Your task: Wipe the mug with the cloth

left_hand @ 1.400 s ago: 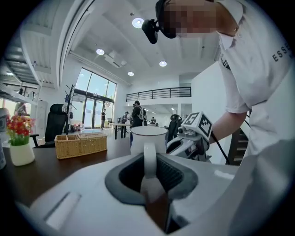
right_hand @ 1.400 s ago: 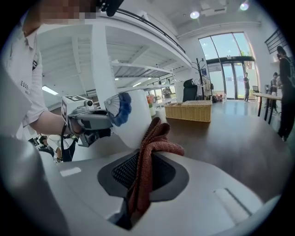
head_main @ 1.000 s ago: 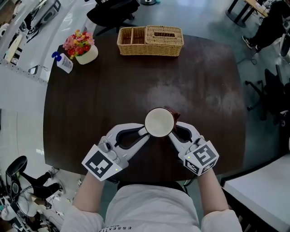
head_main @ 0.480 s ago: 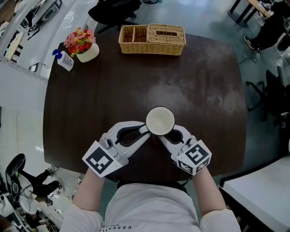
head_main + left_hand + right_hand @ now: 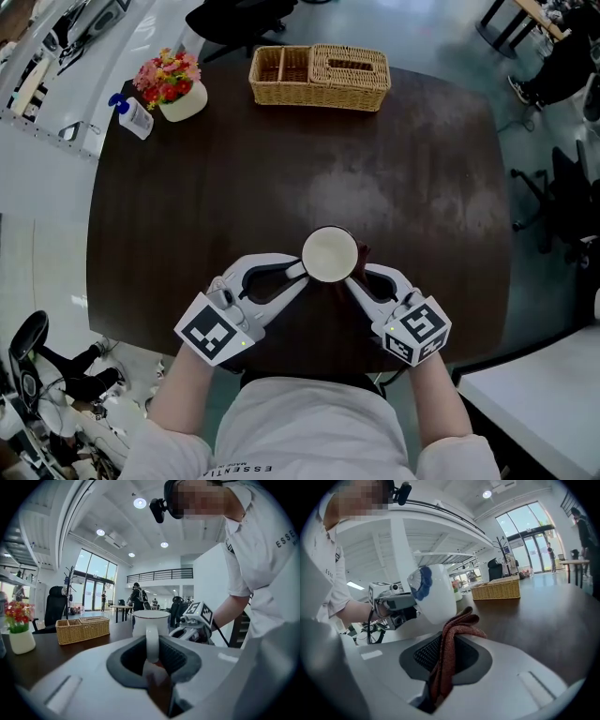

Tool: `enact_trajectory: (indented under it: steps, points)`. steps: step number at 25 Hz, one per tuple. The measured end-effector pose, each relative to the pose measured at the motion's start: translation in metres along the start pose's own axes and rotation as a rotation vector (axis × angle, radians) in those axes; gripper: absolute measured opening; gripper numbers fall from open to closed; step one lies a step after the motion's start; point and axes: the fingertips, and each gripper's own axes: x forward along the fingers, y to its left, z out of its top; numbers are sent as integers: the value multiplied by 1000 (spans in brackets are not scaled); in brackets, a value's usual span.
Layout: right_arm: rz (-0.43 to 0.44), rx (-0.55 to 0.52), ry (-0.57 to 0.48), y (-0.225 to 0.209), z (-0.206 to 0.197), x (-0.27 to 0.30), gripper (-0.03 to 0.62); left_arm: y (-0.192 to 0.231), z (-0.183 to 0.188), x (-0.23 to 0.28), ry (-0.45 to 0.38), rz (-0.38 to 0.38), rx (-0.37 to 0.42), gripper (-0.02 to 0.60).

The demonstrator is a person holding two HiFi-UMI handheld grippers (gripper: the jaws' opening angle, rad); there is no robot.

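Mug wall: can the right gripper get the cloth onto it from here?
Probably yes. The right gripper, shut on the cloth, sits right beside the mug, which the left gripper holds by its handle; nothing stands between cloth and mug.

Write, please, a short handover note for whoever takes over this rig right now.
Left gripper: shut on the handle of the mug, held over the near side of the table.
Right gripper: shut on the red-brown cloth, bunched at the mug's right side; contact not certain.
Done: both things grasped, cloth brought to the mug.
Left: wipe the mug; how much is already wiped can't be told.
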Motion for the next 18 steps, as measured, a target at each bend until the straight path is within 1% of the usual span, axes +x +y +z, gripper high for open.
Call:
enact_trajectory:
  steps: [3, 5, 7, 8, 11, 18]
  points:
    - [-112, -17, 2, -16, 5, -6, 80, 2, -19, 1, 32, 15, 32, 64]
    - [-185, -49, 4, -23, 9, -9, 80, 2, -31, 3, 43, 25, 26, 64]
    - [-240, -81, 13, -29, 11, -8, 80, 3, -43, 4, 61, 28, 24, 64]
    - [-260, -91, 20, -31, 10, -7, 80, 3, -51, 4, 76, 23, 35, 64]
    - [-300, -91, 45, -33, 2, -3, 80, 2, -71, 8, 125, -3, 72, 64]
    - [-334, -54, 74, -38, -13, -2, 80, 6, -100, 17, 167, -56, 80, 64]
